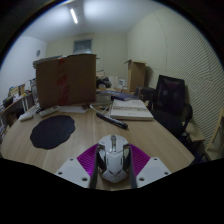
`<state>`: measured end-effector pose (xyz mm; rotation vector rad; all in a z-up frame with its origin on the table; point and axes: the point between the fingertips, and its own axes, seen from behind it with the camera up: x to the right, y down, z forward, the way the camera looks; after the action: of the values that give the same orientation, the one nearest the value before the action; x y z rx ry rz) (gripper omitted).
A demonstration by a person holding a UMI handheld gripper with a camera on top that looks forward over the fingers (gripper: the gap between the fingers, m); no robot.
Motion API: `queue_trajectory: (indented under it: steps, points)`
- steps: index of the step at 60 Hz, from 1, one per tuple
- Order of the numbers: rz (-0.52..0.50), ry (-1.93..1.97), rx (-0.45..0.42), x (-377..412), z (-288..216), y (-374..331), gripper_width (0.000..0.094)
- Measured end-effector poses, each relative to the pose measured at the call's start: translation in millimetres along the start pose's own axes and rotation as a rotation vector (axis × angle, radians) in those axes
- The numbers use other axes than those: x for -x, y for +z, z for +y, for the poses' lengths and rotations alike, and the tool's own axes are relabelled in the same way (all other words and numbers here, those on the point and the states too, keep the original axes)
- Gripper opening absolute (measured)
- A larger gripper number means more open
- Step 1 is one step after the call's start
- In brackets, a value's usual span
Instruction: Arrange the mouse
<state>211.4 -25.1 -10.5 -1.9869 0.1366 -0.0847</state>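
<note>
A grey and white computer mouse (113, 160) sits between my two fingers, its nose pointing forward, above the wooden table (100, 135). My gripper (113, 162) is shut on the mouse, the magenta pads (88, 157) pressing on both of its sides. A round black mouse mat (53, 131) lies on the table ahead and to the left of the fingers.
A large cardboard box (65, 80) stands at the back of the table. An open book or papers (128, 109) and a dark pen-like object (110, 121) lie ahead right. A black office chair (170, 98) stands at the right. A smaller box (135, 75) is behind.
</note>
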Motion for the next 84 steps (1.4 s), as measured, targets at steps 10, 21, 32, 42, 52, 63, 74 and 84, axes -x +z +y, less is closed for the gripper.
queue_trajectory:
  steps: [10,21,32,42,52,63,74,84]
  points:
    - [0.025,0.029,-0.058,4.1,-41.5,-26.2,0.0442]
    - [-0.044,-0.026,-0.23,78.6,-151.9,-58.3,0.0442]
    - [-0.148,-0.075,-0.182,175.2,-161.3,-30.2,0.044]
    - [-0.171,-0.107,-0.026,210.5,-94.1,28.6,0.0443]
    - [-0.184,-0.115,0.121,215.4,-39.7,61.1,0.0443]
    - [-0.209,-0.082,0.2,222.2,-26.9,62.6,0.046]
    - [-0.224,-0.099,0.232,223.1,-26.5,64.1,0.0589]
    - [-0.244,-0.137,0.193,223.2,-33.5,47.1,0.0847]
